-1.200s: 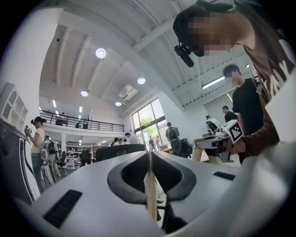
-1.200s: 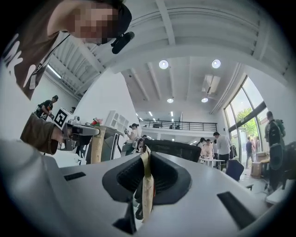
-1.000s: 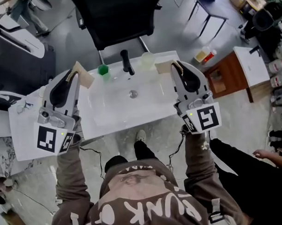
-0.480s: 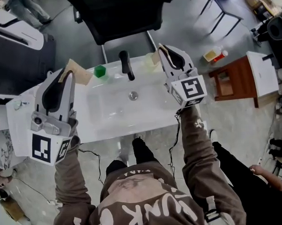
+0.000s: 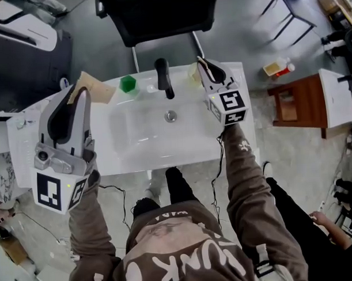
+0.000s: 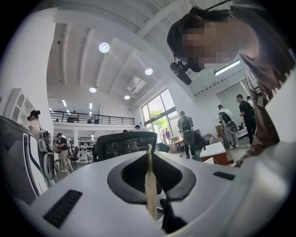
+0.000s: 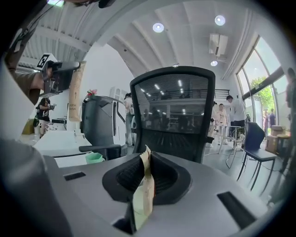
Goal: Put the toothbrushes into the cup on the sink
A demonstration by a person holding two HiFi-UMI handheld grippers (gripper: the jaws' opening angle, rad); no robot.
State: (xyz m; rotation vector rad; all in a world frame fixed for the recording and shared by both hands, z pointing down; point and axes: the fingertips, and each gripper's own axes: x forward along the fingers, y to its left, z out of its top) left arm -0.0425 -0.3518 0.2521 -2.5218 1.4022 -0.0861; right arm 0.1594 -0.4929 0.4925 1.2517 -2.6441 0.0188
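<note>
Lowering the right-hand packet into the cup looks like the step in hand.

Right gripper (image 5: 204,66): jaws almost together, pinching a flat tan paper-sleeved toothbrush (image 7: 146,185) edge-on. The sleeve pokes out past the tips and shows a pale greenish panel lower down.

Pale translucent cup (image 5: 193,76): just beside and under those tips, at the back of the white basin sink (image 5: 136,158), partly hidden by the gripper.

To do it well: tilt the tips down so the free end of the sleeve points into the cup mouth, and open only once that end is inside. The sleeve is light and broad, so it could catch the rim or tip the cup.

Left gripper (image 5: 81,95): also nearly closed, on a second tan sleeved toothbrush (image 5: 96,88) fanning beyond its tips. It waits well apart from the cup, with a small green cup (image 5: 128,84) and a black faucet (image 5: 164,77) between.
</note>
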